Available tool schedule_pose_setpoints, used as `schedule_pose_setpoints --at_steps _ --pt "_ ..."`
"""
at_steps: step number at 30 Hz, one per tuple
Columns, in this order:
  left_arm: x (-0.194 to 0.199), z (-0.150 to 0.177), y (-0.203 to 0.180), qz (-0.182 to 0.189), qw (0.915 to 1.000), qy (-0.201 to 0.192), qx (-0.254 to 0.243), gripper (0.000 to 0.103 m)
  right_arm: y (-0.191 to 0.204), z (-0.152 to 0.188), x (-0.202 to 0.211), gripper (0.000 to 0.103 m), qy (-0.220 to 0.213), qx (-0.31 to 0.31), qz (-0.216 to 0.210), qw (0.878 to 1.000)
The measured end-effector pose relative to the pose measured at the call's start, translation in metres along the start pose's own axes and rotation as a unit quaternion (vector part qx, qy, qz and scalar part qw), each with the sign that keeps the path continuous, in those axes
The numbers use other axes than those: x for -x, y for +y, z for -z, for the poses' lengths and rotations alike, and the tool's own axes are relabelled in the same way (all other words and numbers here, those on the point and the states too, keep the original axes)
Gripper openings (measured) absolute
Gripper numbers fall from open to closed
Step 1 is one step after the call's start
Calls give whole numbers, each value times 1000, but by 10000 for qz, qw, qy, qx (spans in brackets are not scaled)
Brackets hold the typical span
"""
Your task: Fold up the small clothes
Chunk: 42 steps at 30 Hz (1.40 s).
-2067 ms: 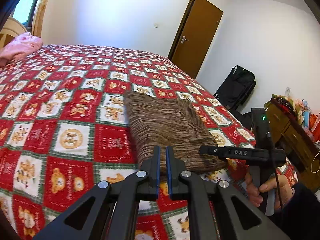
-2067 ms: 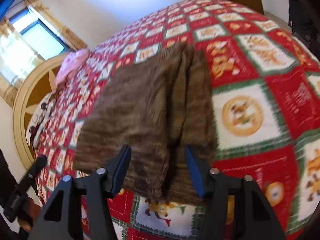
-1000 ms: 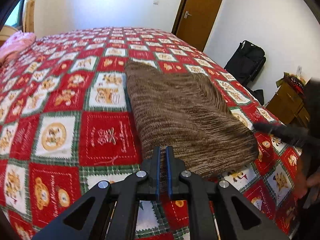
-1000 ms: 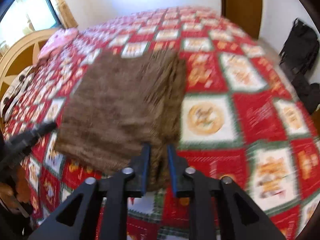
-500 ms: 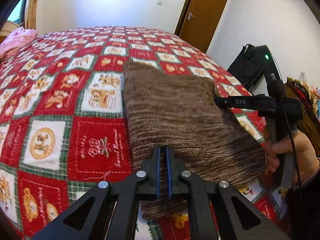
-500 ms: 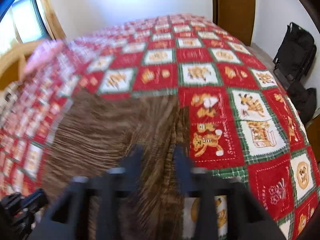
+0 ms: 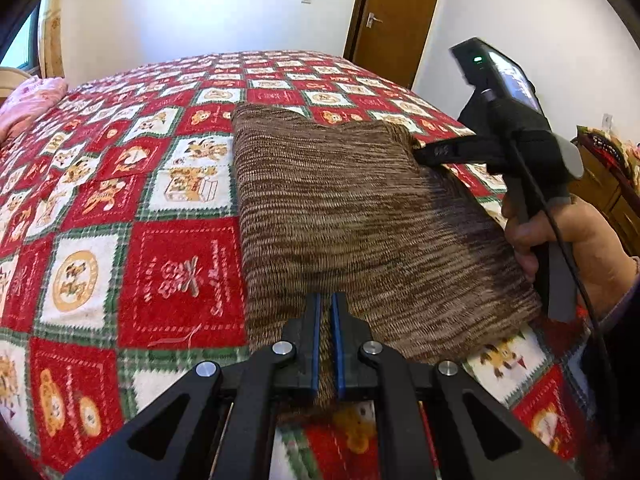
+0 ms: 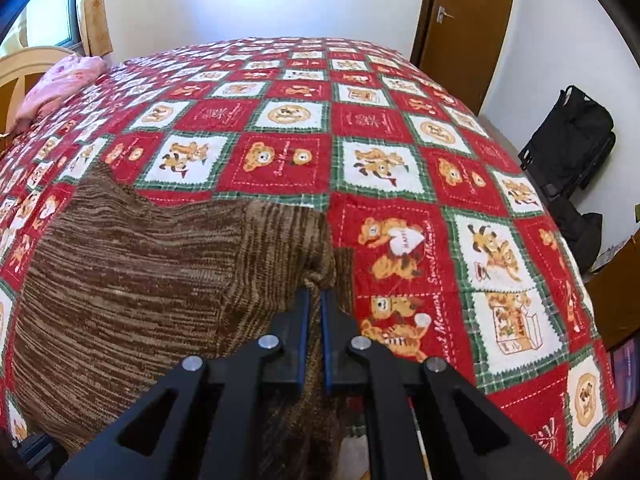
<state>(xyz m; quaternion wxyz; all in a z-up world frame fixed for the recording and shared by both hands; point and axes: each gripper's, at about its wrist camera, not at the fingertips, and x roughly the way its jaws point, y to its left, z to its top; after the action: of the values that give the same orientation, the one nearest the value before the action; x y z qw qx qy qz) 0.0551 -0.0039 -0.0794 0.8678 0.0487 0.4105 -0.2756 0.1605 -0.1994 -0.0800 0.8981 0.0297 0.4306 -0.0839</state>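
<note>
While the brown knitted garment [image 7: 360, 216] lies spread over the near part of the bed, both tools have hold of it. The left gripper [image 7: 325, 344] has its blue-lined fingers pressed almost together on the near hem, cloth showing in the thin slot between them. The right gripper [image 8: 312, 336] pinches a bunched edge of the same knit, which rises in a small peak just above its fingertips; from the left wrist view its black body reaches in from the right and meets the garment's far corner, held by the person's right hand [image 7: 560, 240].

The garment rests on a red, white and green patchwork bedspread [image 8: 400, 128] printed with bears and dogs. Writing shows on it: a white heart held by one bear reads something like "HAPPY" [image 8: 406, 240], and cursive along a red panel looks like "Sweet Memories", though I would not swear to every letter. White letters on the right tool's arm are too blurred to read, and a green light [image 7: 477, 59] glows on its top.

A pink bundle [image 8: 60, 84] sits at the far left by the headboard. A brown door [image 8: 464, 24] stands closed in the far wall, and a black bag [image 8: 572, 140] leans against the right wall; what it holds is not visible.
</note>
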Motion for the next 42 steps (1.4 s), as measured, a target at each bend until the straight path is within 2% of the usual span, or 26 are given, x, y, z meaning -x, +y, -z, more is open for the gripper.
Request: schedule_pose_setpoints --at_steps 2,4,5,7,9,11,12,13,16,18,20,21,22,23,24,26,32,36,38,42 --pt "8 2 5 62 10000 40 63 6 -9 2 21 9 -212 -272 -52 9994" --pt "14 4 12 -21 9999 27 140 6 -8 8 55 17 -638 -405 -6 9971" --pt "16 4 14 -55 9998 25 179 6 1 12 69 17 -752 -400 -74 9963" --pt "17 4 17 -112 9996 74 261 6 21 24 91 17 -710 -223 -397 9964" --pt "16 3 16 -244 9993 128 261 6 41 41 103 17 -578 -10 -450 9973" --pt "17 4 13 -382 9990 163 170 6 51 56 103 21 -412 19 -603 9973" --pt "18 5 11 -463 9986 195 137 6 53 63 99 28 -307 -36 -669 9973" --pt "18 6 11 -521 9983 237 125 6 54 70 94 36 -212 -84 -660 9976" --pt "20 8 13 -585 9975 342 185 6 54 88 77 44 -78 -240 -489 9985" --pt "21 8 18 -582 9972 348 312 6 49 91 75 48 -223 -364 -585 9974" --pt "22 6 19 -734 9960 388 333 6 46 93 74 52 -310 -415 -609 9968" --pt "23 6 17 -802 9956 395 296 7 44 94 73 59 -356 -444 -598 9966" --pt "24 6 16 -850 9953 390 267 8 41 97 71 74 -361 -523 -529 9966" --pt "24 5 16 -882 9950 385 259 20 36 99 67 79 -327 -683 -511 9958" --pt "25 5 16 -926 9947 362 272 45 27 100 63 82 -284 -921 -670 9931" --pt "30 5 16 -940 9946 274 342 69 18 102 65 82 -275 -1140 -899 9890" --pt "45 0 11 -1159 9929 58 247 69 28 102 69 83 -367 -934 -672 9927" --pt "52 -1 12 -1511 9884 -3 148 69 23 105 73 83 -473 -1017 -668 9914" --pt "55 0 13 -1720 9851 -44 25 69 21 106 86 81 -740 -1067 -553 9900" --pt "63 1 15 -1857 9824 -166 -67 69 15 105 118 81 -1156 -1215 -337 9853"
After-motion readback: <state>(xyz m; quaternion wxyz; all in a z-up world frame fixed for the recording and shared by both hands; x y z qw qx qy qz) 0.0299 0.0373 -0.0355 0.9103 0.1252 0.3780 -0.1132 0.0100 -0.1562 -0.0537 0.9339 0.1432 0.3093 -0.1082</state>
